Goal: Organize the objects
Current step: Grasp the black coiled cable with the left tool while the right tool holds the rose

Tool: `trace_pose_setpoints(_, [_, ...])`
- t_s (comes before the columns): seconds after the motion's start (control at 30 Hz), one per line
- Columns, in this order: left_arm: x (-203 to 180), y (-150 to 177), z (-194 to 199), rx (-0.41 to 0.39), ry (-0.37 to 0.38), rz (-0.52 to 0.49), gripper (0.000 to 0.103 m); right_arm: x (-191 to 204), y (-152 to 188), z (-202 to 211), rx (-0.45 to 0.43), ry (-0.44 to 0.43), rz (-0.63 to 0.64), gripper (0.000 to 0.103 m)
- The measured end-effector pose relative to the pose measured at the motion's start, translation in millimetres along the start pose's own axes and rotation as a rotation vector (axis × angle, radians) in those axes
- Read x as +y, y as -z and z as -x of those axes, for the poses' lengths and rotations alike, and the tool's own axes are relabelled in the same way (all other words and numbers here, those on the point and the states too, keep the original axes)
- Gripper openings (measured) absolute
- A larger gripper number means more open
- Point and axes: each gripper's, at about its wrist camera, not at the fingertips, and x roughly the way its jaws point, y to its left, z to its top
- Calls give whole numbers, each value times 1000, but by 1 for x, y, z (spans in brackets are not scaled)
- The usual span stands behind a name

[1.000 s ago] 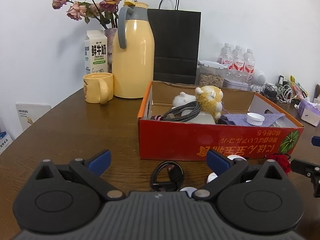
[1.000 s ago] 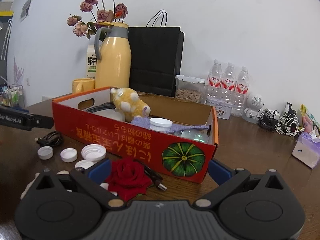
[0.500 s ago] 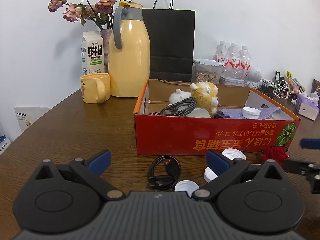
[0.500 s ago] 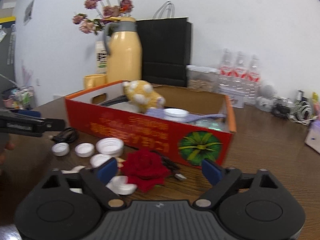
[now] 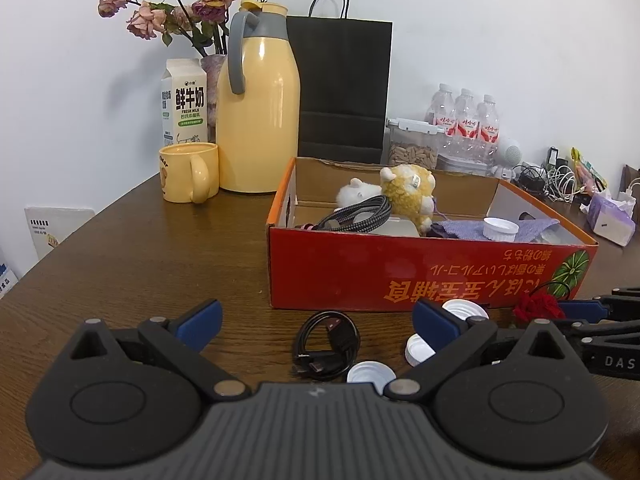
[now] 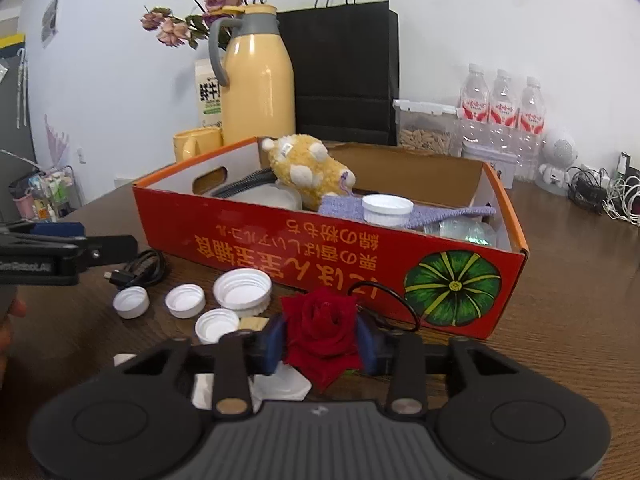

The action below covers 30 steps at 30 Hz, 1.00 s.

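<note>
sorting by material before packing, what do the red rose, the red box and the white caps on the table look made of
Red rose, between the closing pads of the right gripper: likely fabric, an artificial flower; matte, velvety petals, though the frames can't rule out a real one.
Red box: printed cardboard; brown inside walls, folded edges, cut handle hole.
White caps: plastic, smooth and slightly glossy, with ridged rims.

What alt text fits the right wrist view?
The right gripper is closing its blue pads on a red rose lying on the wooden table before a red cardboard box; white caps lie to the left.
</note>
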Motion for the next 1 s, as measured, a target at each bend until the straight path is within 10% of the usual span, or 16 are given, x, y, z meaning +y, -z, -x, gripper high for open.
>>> trace_pose_setpoints(0.87, [3, 0, -43, 196, -100, 26, 103, 6, 5, 40, -230, 25, 36, 31])
trace_pose_setpoints(1.0, [1, -1, -42, 187, -75, 14, 73, 6, 5, 39, -226, 25, 36, 31])
